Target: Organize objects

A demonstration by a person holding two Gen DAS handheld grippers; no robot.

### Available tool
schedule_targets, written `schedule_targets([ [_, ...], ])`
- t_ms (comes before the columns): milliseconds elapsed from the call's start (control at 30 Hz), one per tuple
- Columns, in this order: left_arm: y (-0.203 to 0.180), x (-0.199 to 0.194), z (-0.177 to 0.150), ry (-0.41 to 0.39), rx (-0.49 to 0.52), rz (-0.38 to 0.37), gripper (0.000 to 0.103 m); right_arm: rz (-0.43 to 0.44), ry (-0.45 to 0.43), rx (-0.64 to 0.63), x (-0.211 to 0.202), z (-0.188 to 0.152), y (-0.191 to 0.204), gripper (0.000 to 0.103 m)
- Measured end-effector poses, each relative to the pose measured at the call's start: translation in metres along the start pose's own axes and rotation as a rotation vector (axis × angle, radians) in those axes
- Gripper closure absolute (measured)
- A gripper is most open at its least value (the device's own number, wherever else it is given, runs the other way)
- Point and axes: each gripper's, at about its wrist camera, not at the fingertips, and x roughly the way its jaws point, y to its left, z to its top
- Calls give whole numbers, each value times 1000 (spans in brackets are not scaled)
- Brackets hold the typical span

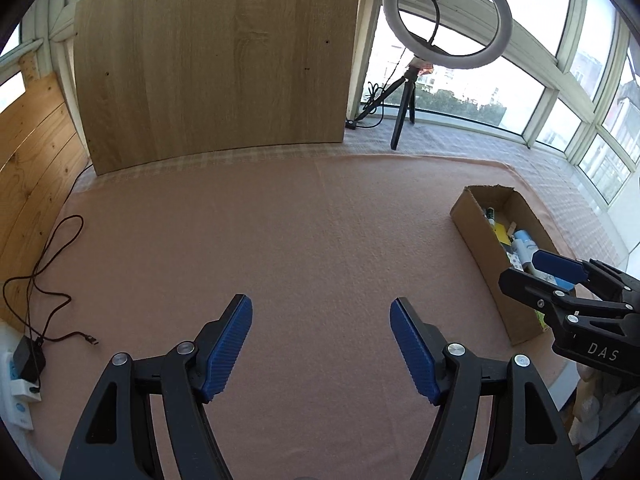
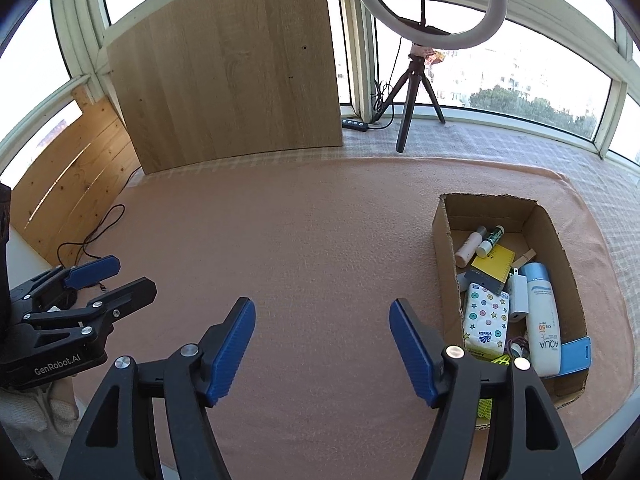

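Left tongs (image 1: 321, 322), black arms with ribbed blue pads, spread wide over bare pink fleece cloth (image 1: 280, 232) covering the desk; nothing between the pads. Right tongs (image 2: 322, 323), same build, likewise spread apart and empty, hovering over the cloth just left of an open brown cardboard box (image 2: 444, 280).

Inside the box, packed together: white sunscreen bottle with pale blue cap (image 2: 541, 320) marked AQUA, lying lengthwise along the right side; white tissue pack printed with coloured buttons and stars (image 2: 486, 318) beside it to the left; small white charger block (image 2: 518, 299) between the two; yellow card (image 2: 496, 258) tilted above the tissue pack; beige tube (image 2: 469, 248) and white-capped green stick (image 2: 490, 240) near the far end; wooden clothespin (image 2: 525, 258) by the bottle's cap; flat blue tag (image 2: 576, 356) at the near right corner. Something neon yellow partly hidden behind the right tongs' arm, not identifiable.

Seen from the left wrist, the same box (image 1: 476, 240) at the cloth's right edge, the right tongs' blue pad overlapping its near end.

Behind the cloth: tall light oak-grain board (image 2: 228, 80) upright against the windows, white ring light on black tripod (image 2: 430, 0) to its right. Thin black cable (image 1: 44, 272) looping across the cloth's left edge toward a white power strip (image 1: 12, 384).
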Motion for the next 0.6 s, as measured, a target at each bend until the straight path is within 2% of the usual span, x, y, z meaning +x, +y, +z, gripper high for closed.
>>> schedule_targets([
  [300,35,-10,-27,23,-56,47,28,-20,16,-22,14,-15,28,36],
  [600,47,-10,-37,34,-72,69,28,-24,18,-20,20,-20,38,36],
])
